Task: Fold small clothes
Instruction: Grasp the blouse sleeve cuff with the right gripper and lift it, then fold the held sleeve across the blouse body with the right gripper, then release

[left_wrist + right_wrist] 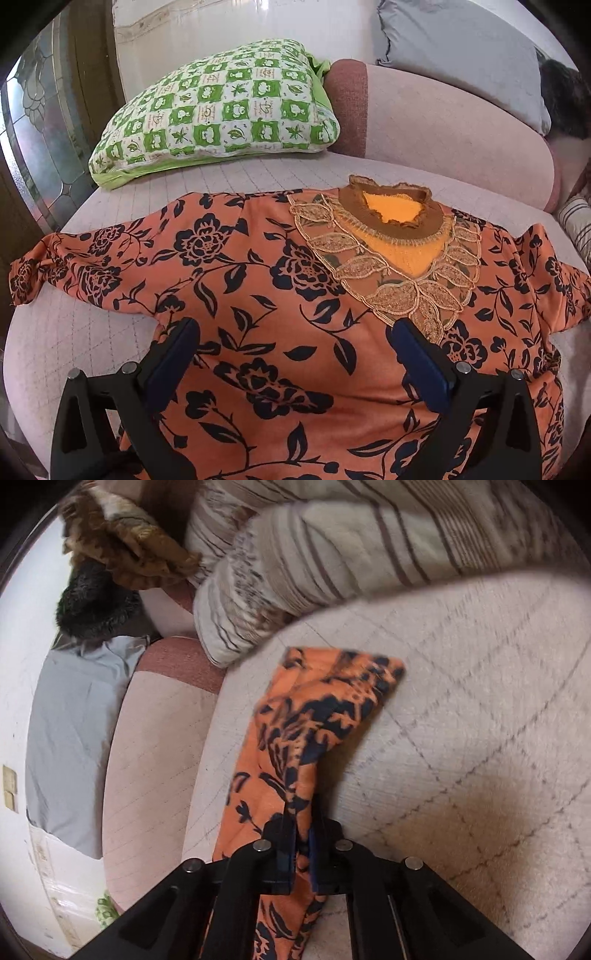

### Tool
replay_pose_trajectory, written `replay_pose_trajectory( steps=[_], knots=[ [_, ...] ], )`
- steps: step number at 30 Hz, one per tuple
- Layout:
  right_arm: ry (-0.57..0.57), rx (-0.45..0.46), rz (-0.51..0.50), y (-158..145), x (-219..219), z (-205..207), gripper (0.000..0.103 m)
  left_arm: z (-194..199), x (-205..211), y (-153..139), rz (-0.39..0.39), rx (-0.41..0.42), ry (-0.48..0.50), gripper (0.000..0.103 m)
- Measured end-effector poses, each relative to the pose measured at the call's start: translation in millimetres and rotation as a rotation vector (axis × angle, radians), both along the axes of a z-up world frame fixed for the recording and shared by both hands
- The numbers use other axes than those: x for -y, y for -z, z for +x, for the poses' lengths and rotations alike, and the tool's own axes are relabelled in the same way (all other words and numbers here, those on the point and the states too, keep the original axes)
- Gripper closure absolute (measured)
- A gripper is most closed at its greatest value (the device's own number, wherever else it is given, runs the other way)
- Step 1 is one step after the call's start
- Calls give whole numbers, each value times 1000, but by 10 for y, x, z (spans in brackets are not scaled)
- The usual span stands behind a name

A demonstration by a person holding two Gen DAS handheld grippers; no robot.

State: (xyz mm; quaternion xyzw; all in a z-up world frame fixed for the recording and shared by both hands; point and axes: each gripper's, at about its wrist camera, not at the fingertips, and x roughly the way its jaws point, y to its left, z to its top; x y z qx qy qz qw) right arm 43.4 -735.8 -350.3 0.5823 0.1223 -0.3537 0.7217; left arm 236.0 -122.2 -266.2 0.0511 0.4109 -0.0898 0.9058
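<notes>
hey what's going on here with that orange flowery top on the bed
A person is folding the orange floral top with a claw in each hand. It lies spread face up on the pale quilted bed cover, neckline away from the camera. The right claw is shut on a sleeve and lifts it off the cover. The left claw is open, over the chest of the top, gripping nothing. A green checked pillow lies beyond.

Soft matt orange cloth with a dark floral print makes up the blouse (pixel 280 295), its neckline trimmed in rough gold lace. The left gripper (pixel 295 332) shows matt black plastic and blue pads. At upper left, a checked cotton pillow (pixel 221 110) sits on the quilted, stitched mattress cover (pixel 480 720).
</notes>
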Motion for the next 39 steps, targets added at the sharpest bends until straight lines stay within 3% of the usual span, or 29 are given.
replay_pose_trajectory(
  steps=[4, 6, 11, 16, 21, 24, 27, 28, 29, 30, 31, 36, 39],
  knots=[
    [4, 58, -58, -212, -41, 93, 98, 24, -44, 5, -15, -13, -12, 0],
    [-50, 135, -78, -340, -65, 180, 98, 25, -58, 7, -10, -16, -15, 0],
    [-298, 327, -164, -947, -413, 604, 98, 16, -156, -45, -18, -6, -33, 0],
    [-579, 459, -199, -1406, -1321, 1139, 98, 47, -394, -107, -45, -5, -81, 0],
    [-857, 408, -228, -1404, -2517, 1861, 94, 136, -767, -159, -45, 5, -172, 0],
    [-957, 387, -95, -1033, -3191, 2276, 94, 250, -1101, -172, -43, 0, -258, 0],
    [-1048, 270, 74, -527, -3828, 2640, 91, 362, -1445, -184, -74, -17, -349, 0],
    [-1103, 222, 163, -331, -4031, 2754, 78, 399, -1559, -187, -85, -20, -381, 0],
    [-1144, 169, 238, -171, -4192, 2810, 49, 436, -1656, -187, -91, -27, -409, 0],
    [-1162, 145, 298, -32, -4337, 2778, 32, 448, -1705, -181, -92, -31, -422, 0],
    [-1158, 170, 340, 39, -4389, 2746, 26, 475, -1780, -176, -99, -44, -441, 0],
    [-1218, 165, 312, -140, -4286, 2363, 22, 544, -1944, -138, -141, -89, -477, 0],
    [-1217, 125, 175, -459, -4043, 2032, 22, 475, -1846, -168, -161, -71, -454, 0]
  ],
)
